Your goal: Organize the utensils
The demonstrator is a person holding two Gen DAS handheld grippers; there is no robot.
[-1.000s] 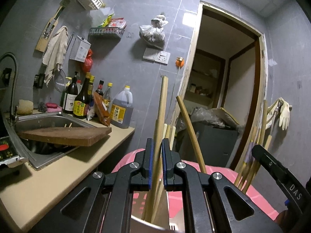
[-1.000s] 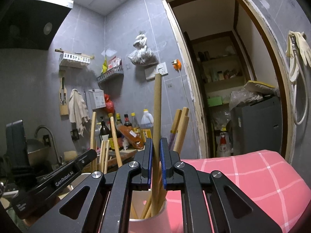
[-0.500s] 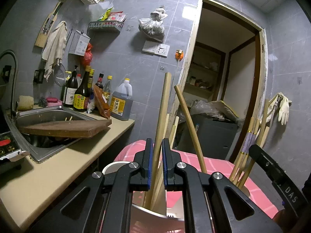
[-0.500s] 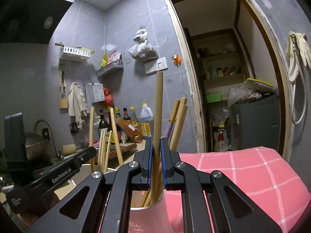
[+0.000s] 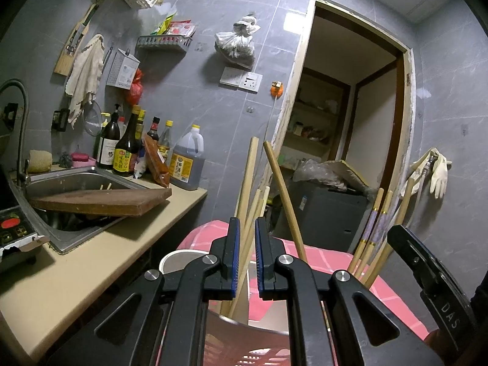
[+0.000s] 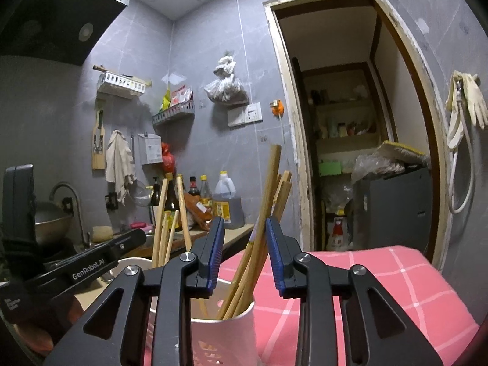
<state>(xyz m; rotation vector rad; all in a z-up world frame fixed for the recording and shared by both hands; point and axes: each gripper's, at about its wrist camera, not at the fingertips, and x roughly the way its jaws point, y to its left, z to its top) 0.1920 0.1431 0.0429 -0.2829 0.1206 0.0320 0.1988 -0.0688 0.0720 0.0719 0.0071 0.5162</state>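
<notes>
1. The right gripper (image 6: 244, 228) is letting go: its jaws are opening around a tall chopstick (image 6: 270, 189) and no longer press on it. The stick stands in the white holder (image 6: 225, 335) at 6 o'clock in the right wrist view and leans toward 1 o'clock with the other chopsticks (image 6: 283, 192). If the gripper pulls back at an angle, a pad could likely catch the stick and flick it out.
2. The white holder sits on a pink checked cloth (image 6: 381, 289), probably a soft footing. With every stick leaning one way, a nudge might tip the holder.
3. The left gripper (image 5: 245, 228) is clenched on a pale chopstick (image 5: 248, 177), which rises toward 12 o'clock from a second holder (image 5: 262, 329) at 6 o'clock in the left wrist view. Lifting or tilting now could drag that holder or lever its neighbours out.
4. A loose chopstick (image 5: 283, 198) leans toward 11 o'clock, just beside the left gripper. A sideways move may knock it.
5. The two grippers work near each other, so they could collide.
6. A dropped stick could roll off the cloth, away from the beige surface (image 5: 91, 259) at 9 o'clock.
</notes>
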